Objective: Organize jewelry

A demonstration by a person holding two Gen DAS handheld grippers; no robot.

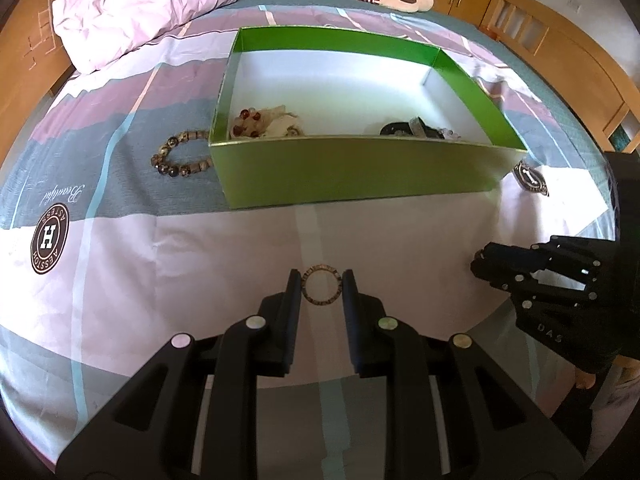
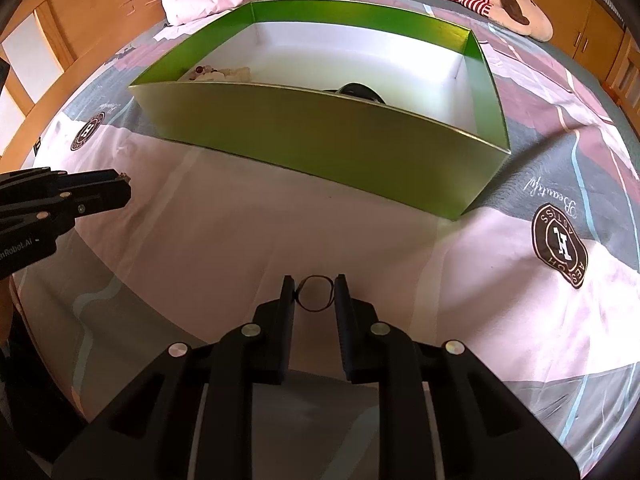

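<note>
- Left wrist view: left gripper [image 1: 321, 285] pinches a studded ring [image 1: 321, 285] in front of the green box [image 1: 360, 168]; lift it over the near wall before releasing.
- Right wrist view: right gripper [image 2: 315, 289] brackets a thin dark ring [image 2: 316, 294] in front of that box; jaws look touching, grip uncertain, so confirm before lifting.

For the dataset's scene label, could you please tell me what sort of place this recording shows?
Most likely a bedroom: the work surface is a bed with a patterned sheet, a crumpled pink duvet lies at its far end, and wooden cabinets line the wall. A green box holding jewelry sits on the sheet.
</note>
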